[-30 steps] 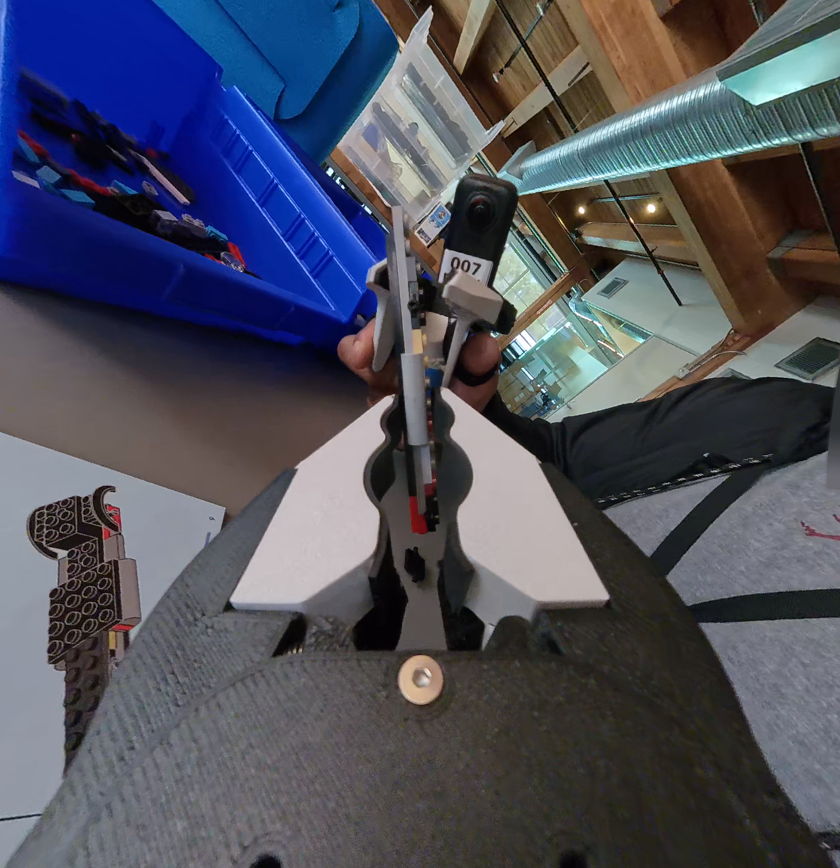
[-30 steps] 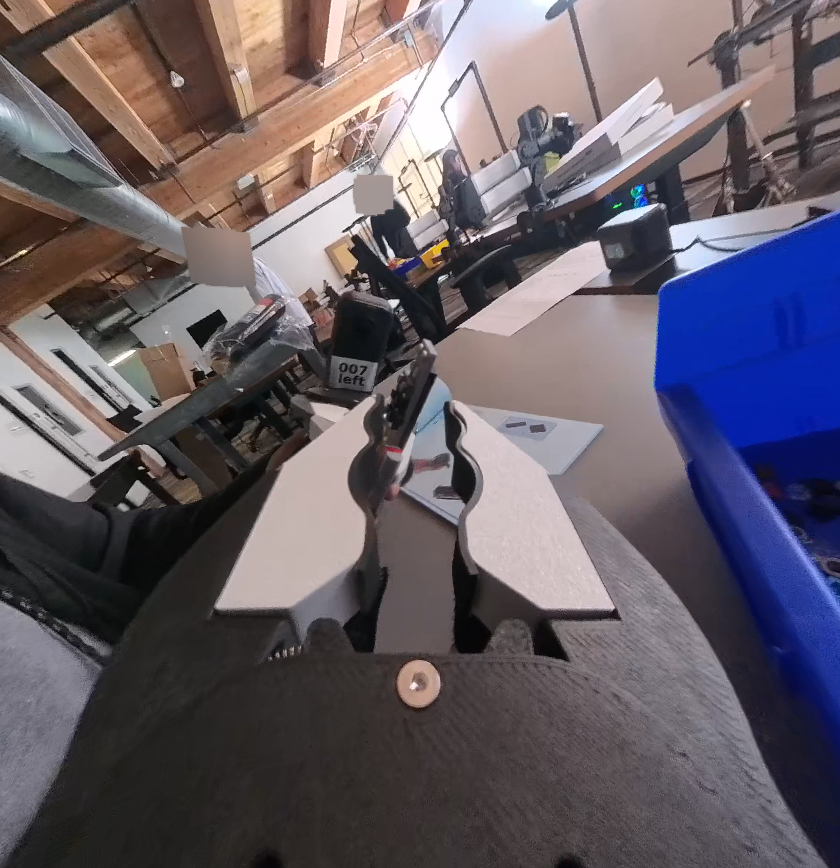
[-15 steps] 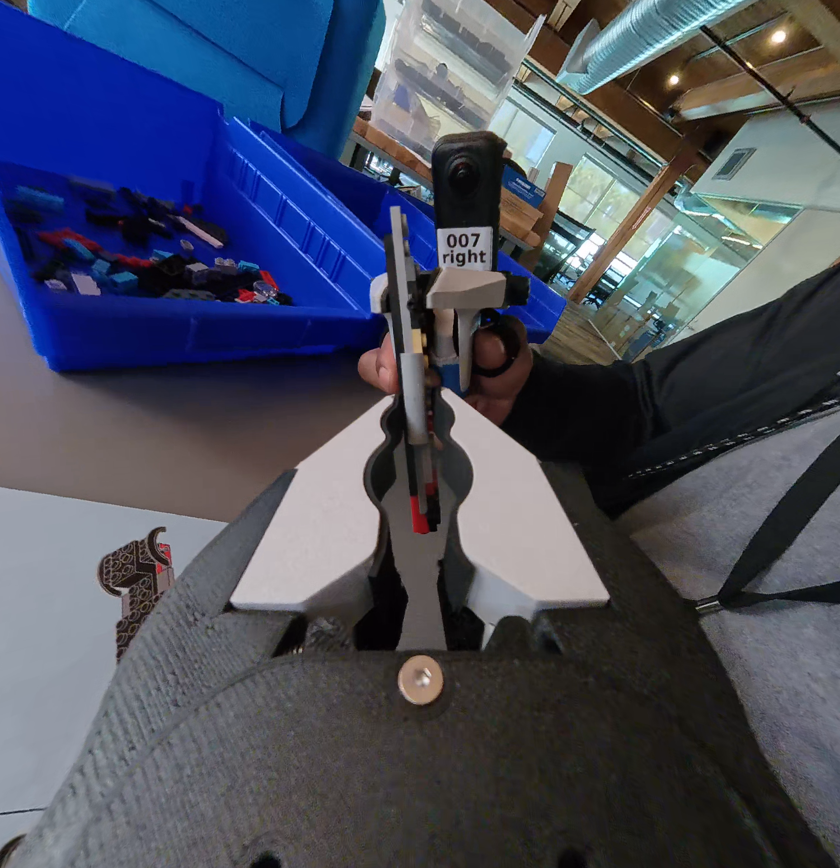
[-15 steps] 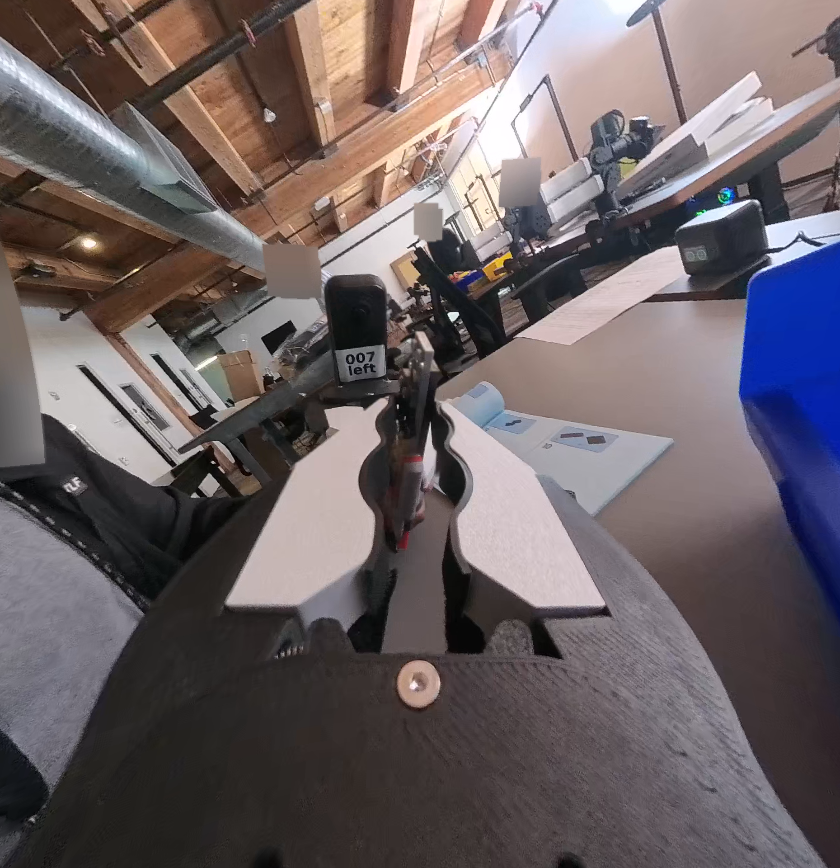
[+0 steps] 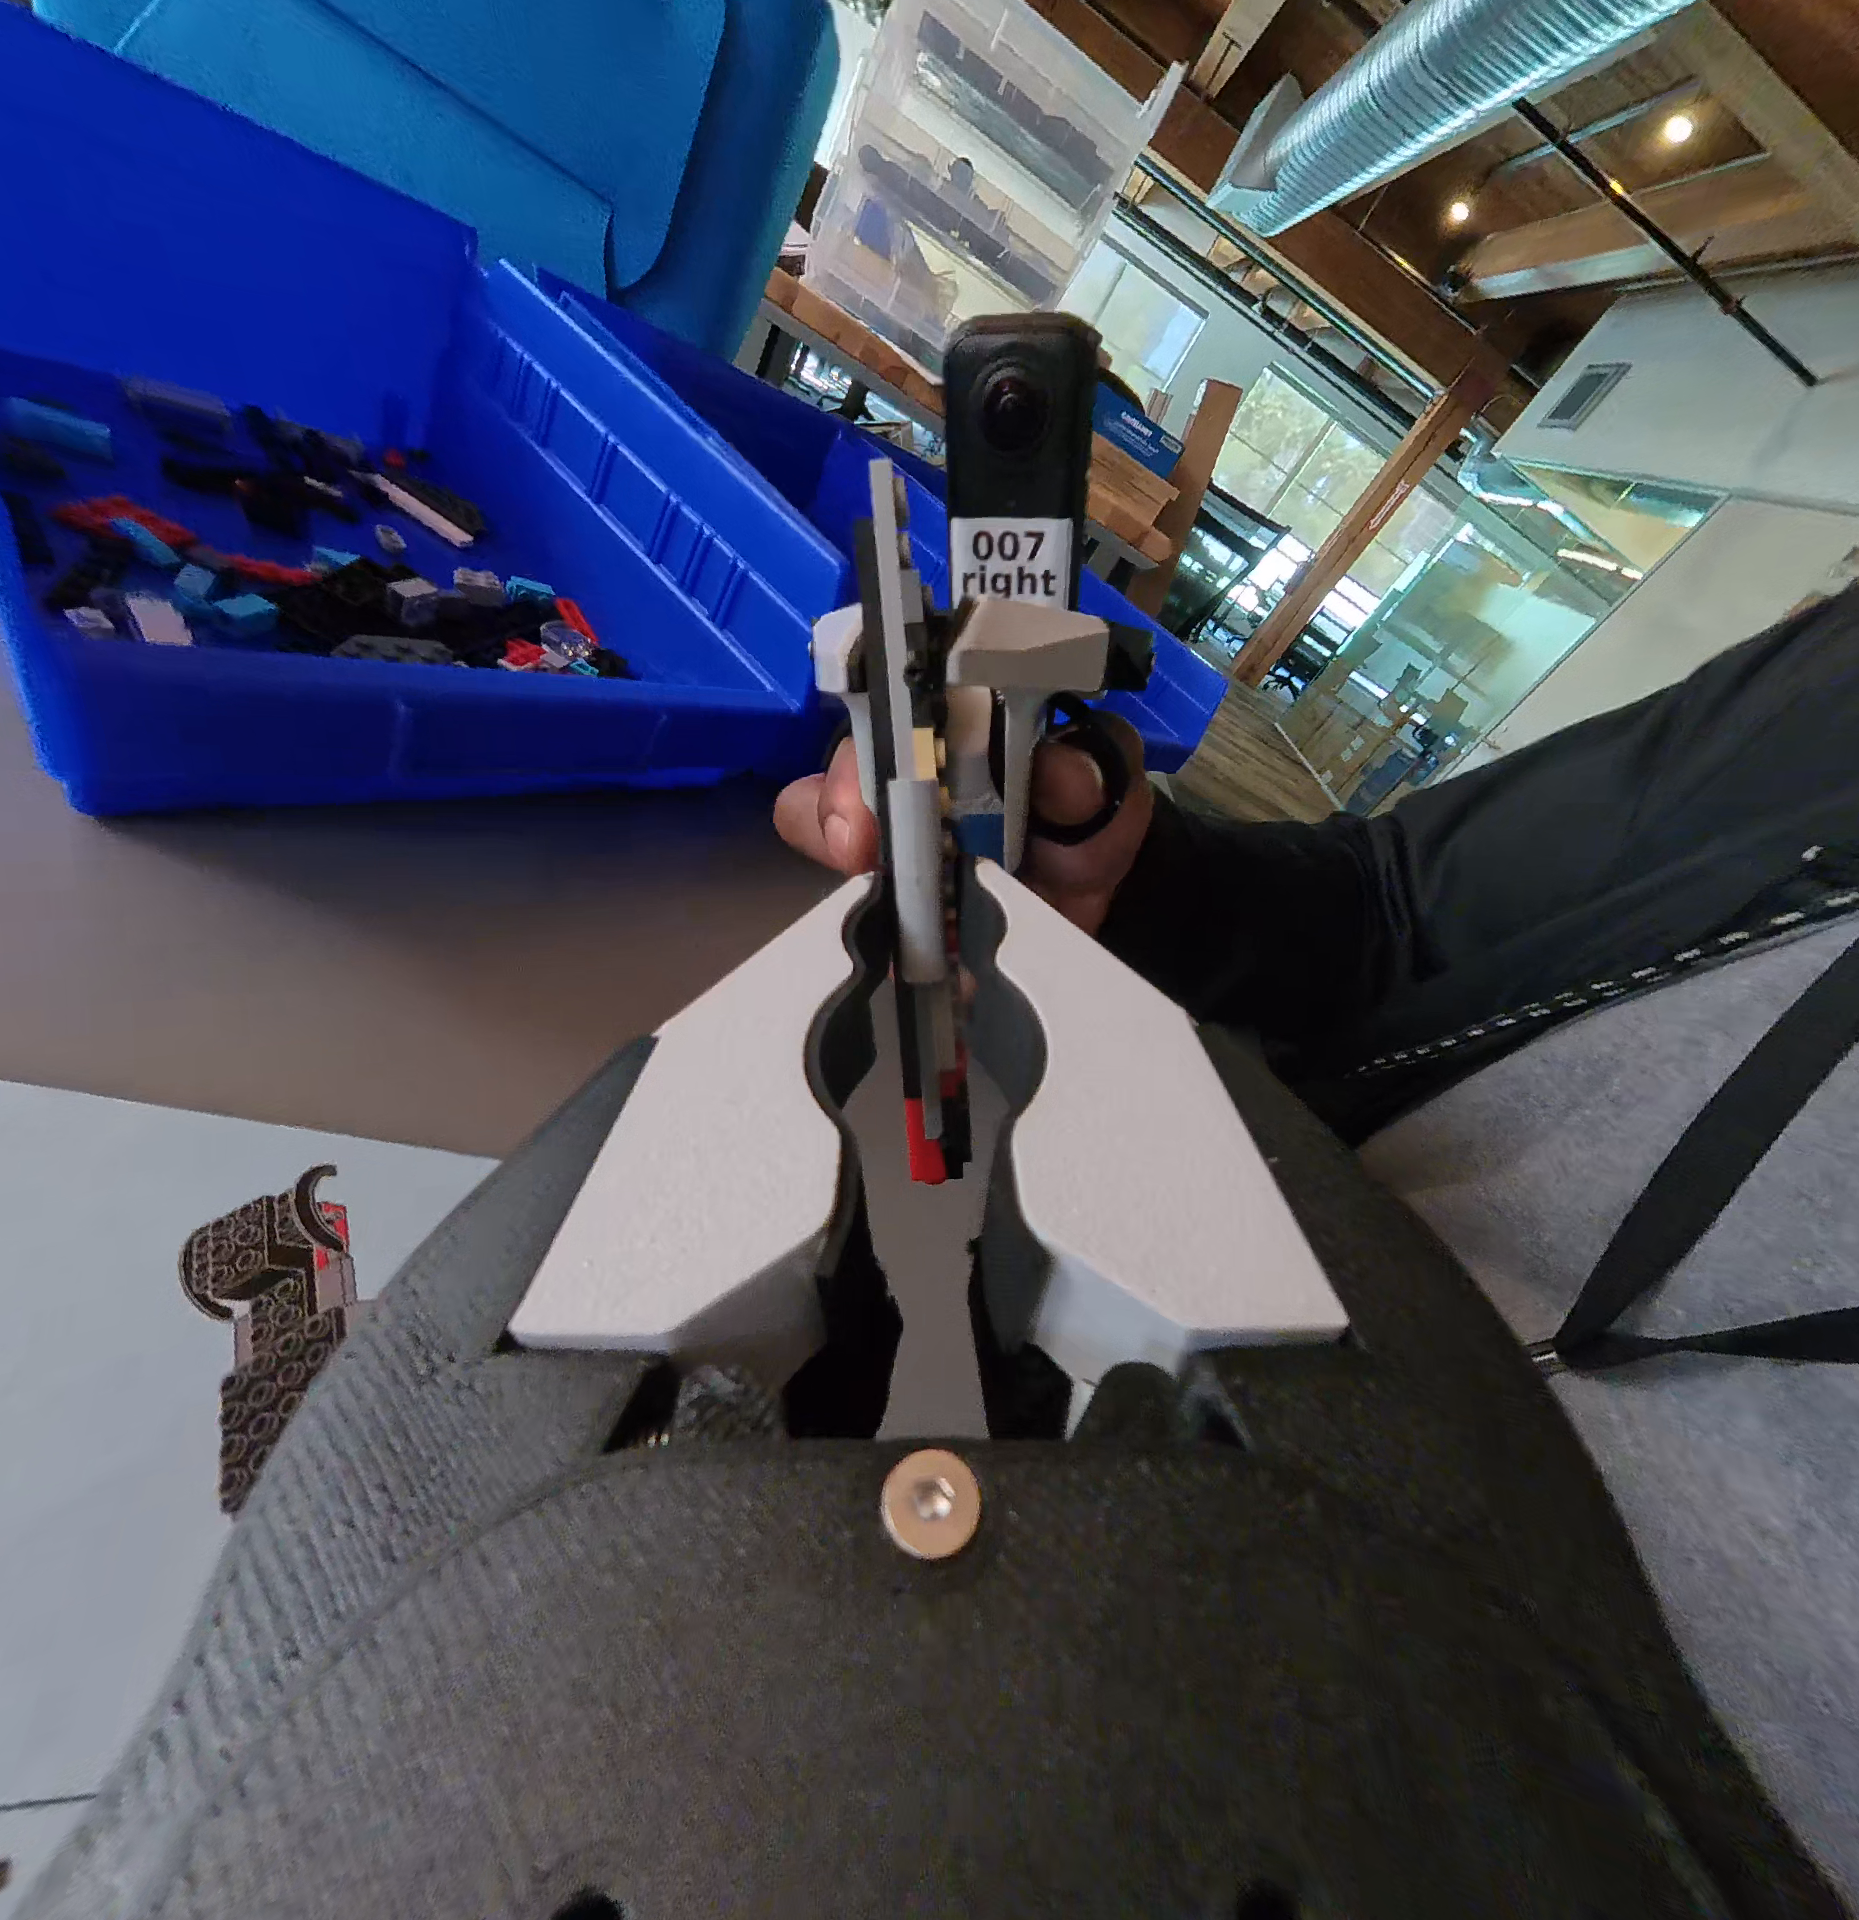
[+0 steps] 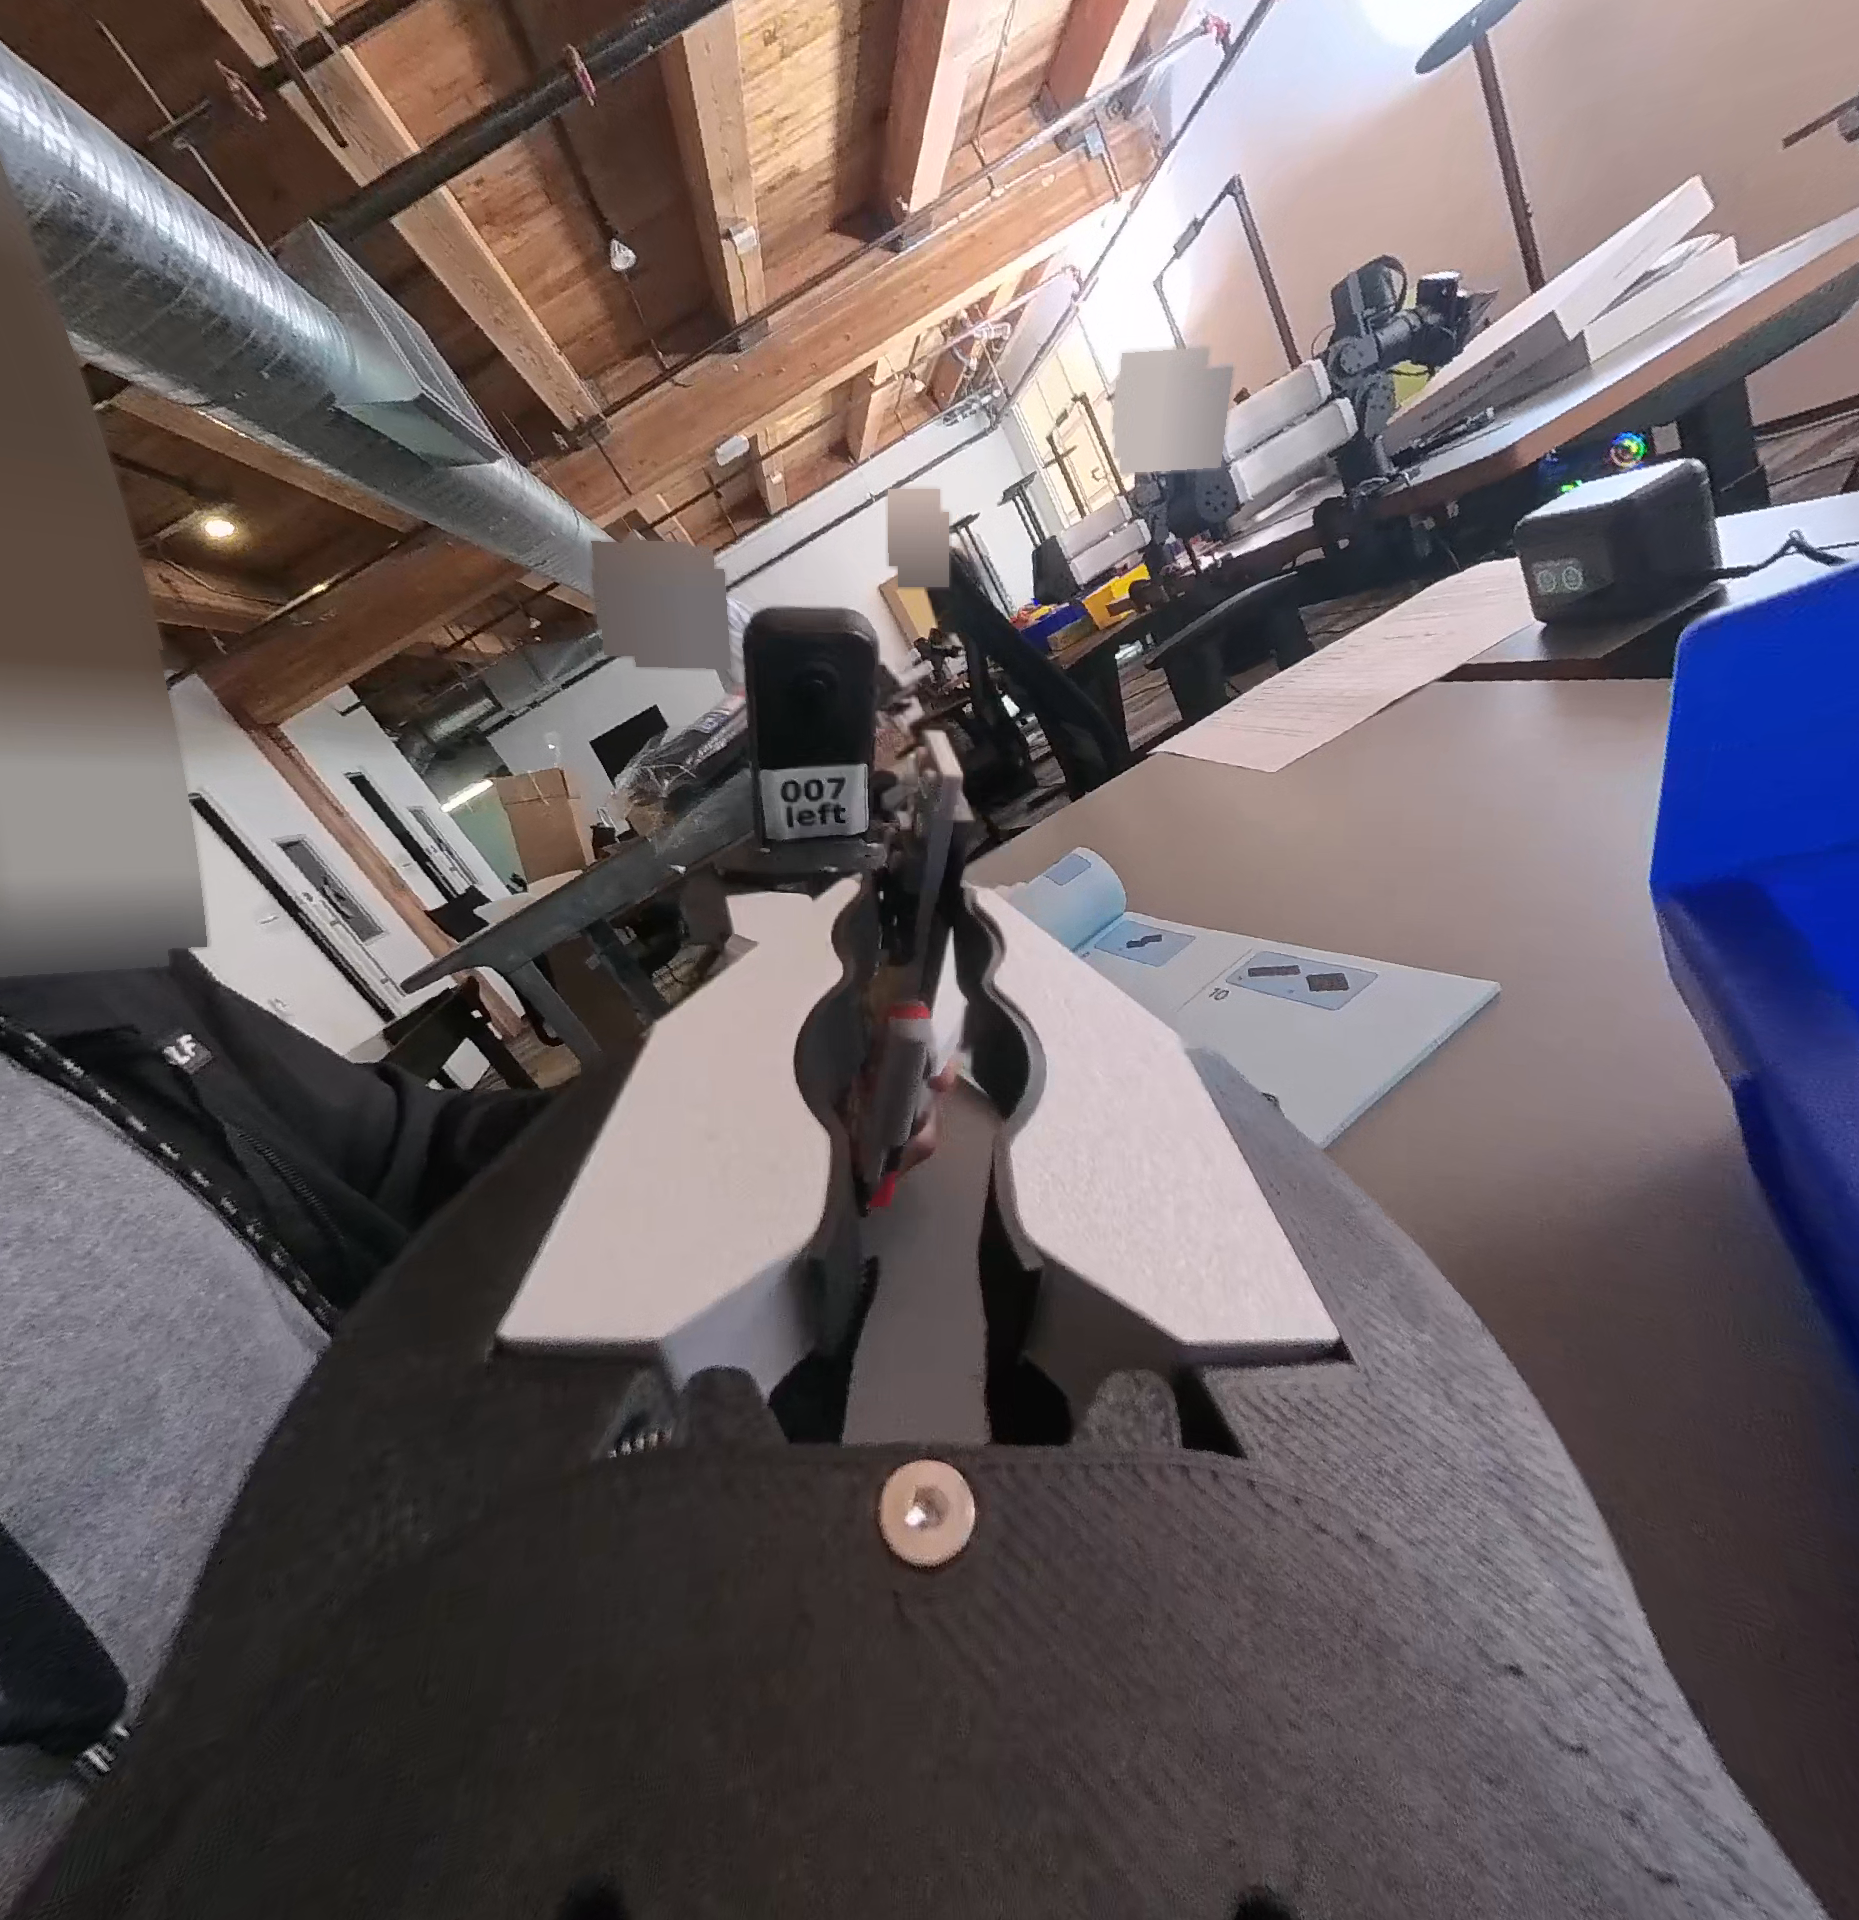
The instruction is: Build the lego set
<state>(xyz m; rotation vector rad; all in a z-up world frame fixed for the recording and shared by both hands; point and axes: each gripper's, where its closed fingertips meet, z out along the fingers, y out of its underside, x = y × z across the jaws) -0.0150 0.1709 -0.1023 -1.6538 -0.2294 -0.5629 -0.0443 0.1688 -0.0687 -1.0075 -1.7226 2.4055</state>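
Gripping the lego assembly (image 5: 920, 997) end to end, we are clenching both the left gripper (image 5: 920, 914) and the right gripper (image 6: 909, 935) on it. We are keeping its long axis along both grippers' fingers.

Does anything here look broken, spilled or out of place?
Nothing stands out. The loose bricks all lie inside the blue bin, none on the table. The instruction booklet lies flat and open. Both hand-held grippers, left and right, are closed on one thin lego assembly, held off the table between them.
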